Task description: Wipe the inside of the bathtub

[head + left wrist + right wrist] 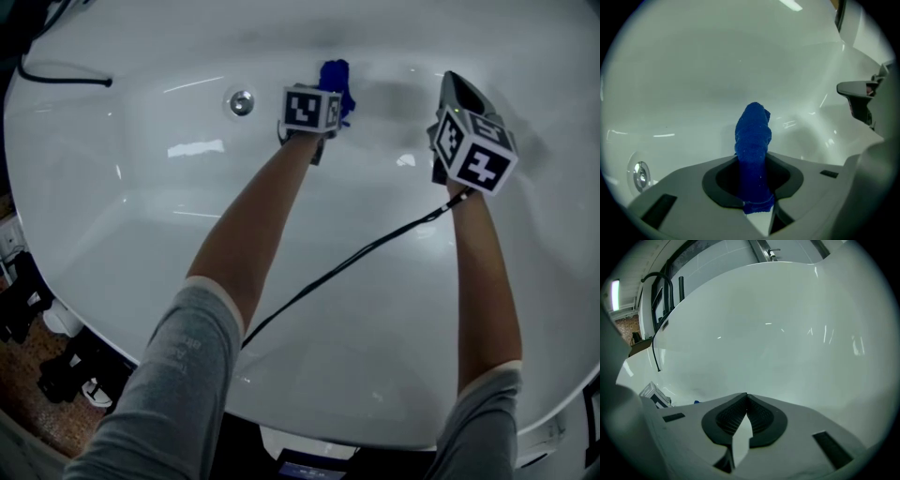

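Left gripper (752,185) clamps a blue cloth (753,136) at the far wall of the white bathtub (187,244), near its round chrome fitting (242,102); right gripper (746,401), jaws pressed together on nothing, hovers alongside

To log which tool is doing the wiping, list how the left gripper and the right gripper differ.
The left gripper has its jaws shut on a blue cloth; the right gripper has its jaws shut together on nothing. The left gripper sits close to the chrome fitting; the right gripper is farther off to the side. Both reach into the white bathtub and face its wall.
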Demonstrator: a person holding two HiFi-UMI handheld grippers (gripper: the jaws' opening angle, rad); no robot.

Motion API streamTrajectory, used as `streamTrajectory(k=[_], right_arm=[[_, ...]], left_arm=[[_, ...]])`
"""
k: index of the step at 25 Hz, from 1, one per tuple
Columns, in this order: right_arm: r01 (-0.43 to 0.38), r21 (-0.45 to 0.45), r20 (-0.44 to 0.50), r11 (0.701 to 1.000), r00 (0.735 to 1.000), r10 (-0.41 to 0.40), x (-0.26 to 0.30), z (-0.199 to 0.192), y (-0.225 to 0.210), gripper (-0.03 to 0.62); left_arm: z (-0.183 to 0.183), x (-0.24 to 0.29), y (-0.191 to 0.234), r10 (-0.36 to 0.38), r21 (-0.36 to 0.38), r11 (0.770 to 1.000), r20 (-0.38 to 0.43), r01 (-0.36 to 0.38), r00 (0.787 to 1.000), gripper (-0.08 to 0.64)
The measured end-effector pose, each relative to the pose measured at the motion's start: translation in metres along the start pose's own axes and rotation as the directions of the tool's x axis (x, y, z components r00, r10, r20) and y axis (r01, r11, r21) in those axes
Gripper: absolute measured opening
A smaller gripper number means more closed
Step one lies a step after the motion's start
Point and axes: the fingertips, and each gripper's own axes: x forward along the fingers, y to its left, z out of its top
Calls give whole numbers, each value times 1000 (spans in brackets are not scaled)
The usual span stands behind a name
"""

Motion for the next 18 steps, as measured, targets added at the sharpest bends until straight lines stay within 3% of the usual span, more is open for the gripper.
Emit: streamTrajectory(k=[4,7,11,13,16,18], right_arm=[[13,-5,-4,1000,1000,-13,-1,0,-5,9],[27,-11,-7,1000,1000,-27,-2,3,-11,9],[29,-33,-9,999,1000,-29,-5,6,-11,9],[26,-49,-10,998,1000,-26,-5,4,-10,9],[23,-37,-17,999,1000,-23,-3,-3,-6,9],[18,-25,-19,1000,1000,-19,-3,-3,-2,9]], left_arm=[[-2,17,-86,-156,-22,987,5,157,988,120],[-24,22,-105,-101,3,995,-74,101,992,120],[-31,9,-58,23,66,998,-70,-18,997,120],[-38,-3,-11,76,27,997,-82,-74,994,120],[-48,-22,45,71,-79,994,-79,-78,994,120],[-53,-33,71,108,-88,990,-55,-113,993,120]])
